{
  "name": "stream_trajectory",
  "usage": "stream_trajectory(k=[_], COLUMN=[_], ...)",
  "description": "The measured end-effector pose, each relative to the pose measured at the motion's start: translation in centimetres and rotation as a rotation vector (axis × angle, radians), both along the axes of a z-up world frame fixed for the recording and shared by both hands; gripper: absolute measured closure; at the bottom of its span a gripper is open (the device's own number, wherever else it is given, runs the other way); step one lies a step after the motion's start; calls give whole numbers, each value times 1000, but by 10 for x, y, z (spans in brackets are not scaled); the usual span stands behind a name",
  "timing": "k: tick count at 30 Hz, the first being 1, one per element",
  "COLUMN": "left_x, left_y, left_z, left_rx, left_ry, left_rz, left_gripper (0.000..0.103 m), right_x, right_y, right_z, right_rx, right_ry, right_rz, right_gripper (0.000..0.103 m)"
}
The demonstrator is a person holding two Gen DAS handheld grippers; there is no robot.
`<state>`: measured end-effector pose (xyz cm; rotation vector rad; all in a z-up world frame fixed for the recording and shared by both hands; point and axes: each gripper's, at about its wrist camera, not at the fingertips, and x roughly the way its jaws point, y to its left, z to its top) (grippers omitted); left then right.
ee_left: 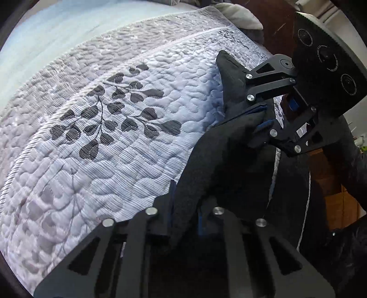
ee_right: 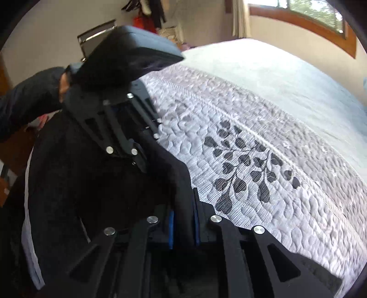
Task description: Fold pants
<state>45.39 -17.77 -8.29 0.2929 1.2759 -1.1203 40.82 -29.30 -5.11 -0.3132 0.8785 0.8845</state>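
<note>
Pants (ee_left: 220, 160), black with a white side stripe, hang bunched between both grippers over the edge of the bed (ee_left: 114, 137); left gripper (ee_left: 184, 220) pinches a fold of the dark cloth tight between its blue-lined fingers; right gripper (ee_right: 183, 227) clamps another fold just beside it, up and to the right; the quilted mattress with its leaf print lies beyond both.

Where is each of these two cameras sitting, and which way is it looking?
Left wrist view: sits on the left claw, looking along it across the quilted mattress; the right claw shows too.
Right wrist view: sits on the right claw, facing the mattress and a window; the left claw and a dark sleeve show.
Shared: both claws, the black pants, the mattress's leaf pattern.
</note>
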Motion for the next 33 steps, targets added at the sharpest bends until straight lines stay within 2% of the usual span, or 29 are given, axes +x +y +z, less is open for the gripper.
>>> stream_trajectory(k=[4,7,13,17,21,26,33], left_x=[-31,-58,-136,-195,-251,-314,-369], left_y=[5,7,11,16,18,13,0], left_z=[24,44,72,82,76,55,6], left_rx=[24,72,106,117,126,154,198], left_ry=[-66,-100,-185,-269,-309,-343,-313], left_rz=[21,70,134,189,261,352,447], left_gripper=[99,99,99,98,98,98,96], right_x=[-29,-63,-140,-194,-232,-271,-301], right_y=[-1,-4,-14,-13,-11,-11,-12], right_z=[17,29,43,40,27,9,-31], right_rx=[31,63,125,154,192,188,98], right_ry=[-57,-96,-141,-150,-112,-53,48], right_rz=[-43,-83,-135,-167,-196,-216,-275], right_gripper=[90,90,90,90,90,87,84])
